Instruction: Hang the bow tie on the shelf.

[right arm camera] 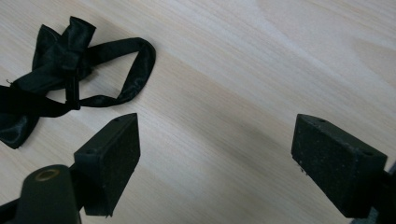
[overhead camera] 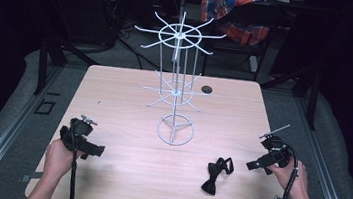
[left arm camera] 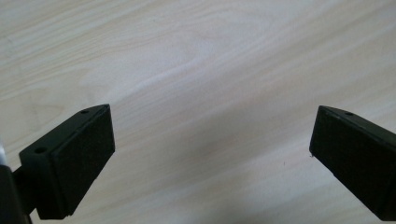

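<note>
A black bow tie (overhead camera: pixel 217 174) with its strap looped lies on the wooden table (overhead camera: pixel 120 173), right of centre near the front. In the right gripper view the bow tie (right arm camera: pixel 60 79) is at upper left, beyond the left jaw. My right gripper (overhead camera: pixel 252 165) is held low just right of the tie, jaws open over bare wood (right arm camera: pixel 215 154). My left gripper (overhead camera: pixel 98 150) is at the front left, also open, with only table between its jaws (left arm camera: pixel 210 149). A white wire rack (overhead camera: pixel 178 87) with two tiers of hooks stands in the middle of the table.
The rack's ring base (overhead camera: pixel 175 130) sits just behind the tie. A small dark hole (overhead camera: pixel 207 89) is in the tabletop at the back right. Plaid cloth (overhead camera: pixel 237 13) hangs on a frame behind the table. Bare wood lies between the two grippers.
</note>
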Demonstrator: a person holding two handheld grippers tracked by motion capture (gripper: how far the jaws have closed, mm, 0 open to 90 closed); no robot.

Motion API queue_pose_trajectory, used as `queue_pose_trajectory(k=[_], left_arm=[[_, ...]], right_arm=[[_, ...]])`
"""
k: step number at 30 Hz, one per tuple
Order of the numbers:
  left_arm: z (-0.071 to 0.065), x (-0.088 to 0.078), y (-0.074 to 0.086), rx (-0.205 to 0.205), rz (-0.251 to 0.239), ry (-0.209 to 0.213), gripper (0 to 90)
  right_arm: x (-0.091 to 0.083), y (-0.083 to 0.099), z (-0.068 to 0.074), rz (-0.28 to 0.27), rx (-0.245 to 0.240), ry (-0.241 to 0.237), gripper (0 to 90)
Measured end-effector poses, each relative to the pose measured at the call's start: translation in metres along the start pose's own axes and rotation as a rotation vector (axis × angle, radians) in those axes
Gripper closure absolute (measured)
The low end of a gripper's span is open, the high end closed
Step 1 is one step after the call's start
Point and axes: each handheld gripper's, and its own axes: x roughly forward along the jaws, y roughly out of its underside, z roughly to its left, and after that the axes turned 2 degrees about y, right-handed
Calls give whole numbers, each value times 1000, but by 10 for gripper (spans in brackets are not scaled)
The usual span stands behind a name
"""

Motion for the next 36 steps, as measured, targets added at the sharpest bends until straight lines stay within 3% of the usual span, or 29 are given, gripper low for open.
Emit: queue_pose_trajectory(k=[1, 4, 6, 10, 14, 18, 27, 28, 29, 33, 34, 35, 36], left_arm=[[0, 3, -1, -5, 7, 16, 0], [-3, 7, -4, 8, 14, 43, 0], [-7, 7, -6, 29, 18, 41, 0], [-9, 9, -8, 46, 18, 32, 0], [-8, 12, -8, 43, 18, 49, 0], [-10, 12, -9, 51, 15, 52, 0], [-8, 15, -10, 37, 12, 63, 0], [-8, 16, -10, 39, 12, 67, 0], [-9, 16, -10, 42, 11, 68, 0], [-12, 15, -9, 79, 7, 68, 0], [-12, 14, -8, 82, 3, 69, 0], [-12, 13, -7, 79, 1, 71, 0], [-11, 12, -6, 83, 4, 71, 0]], right_arm=[[-1, -1, -1, 24, -20, -4, 169], [0, 0, 0, 1, -8, -10, 234], [1, 1, 4, -51, 30, -22, 323], [1, -2, 9, -49, -5, -30, 391], [3, -6, 18, -102, 10, -48, 459], [6, -9, 22, -67, -20, -39, 507], [16, -17, 39, -93, 1, -43, 581], [18, -18, 42, -108, 9, -41, 583], [17, -20, 43, -87, -21, -34, 595], [25, -27, 52, -67, -33, -30, 603], [29, -27, 55, -98, -12, -25, 609], [29, -29, 55, -55, -47, -13, 610], [30, -31, 57, -51, -41, -13, 612]])
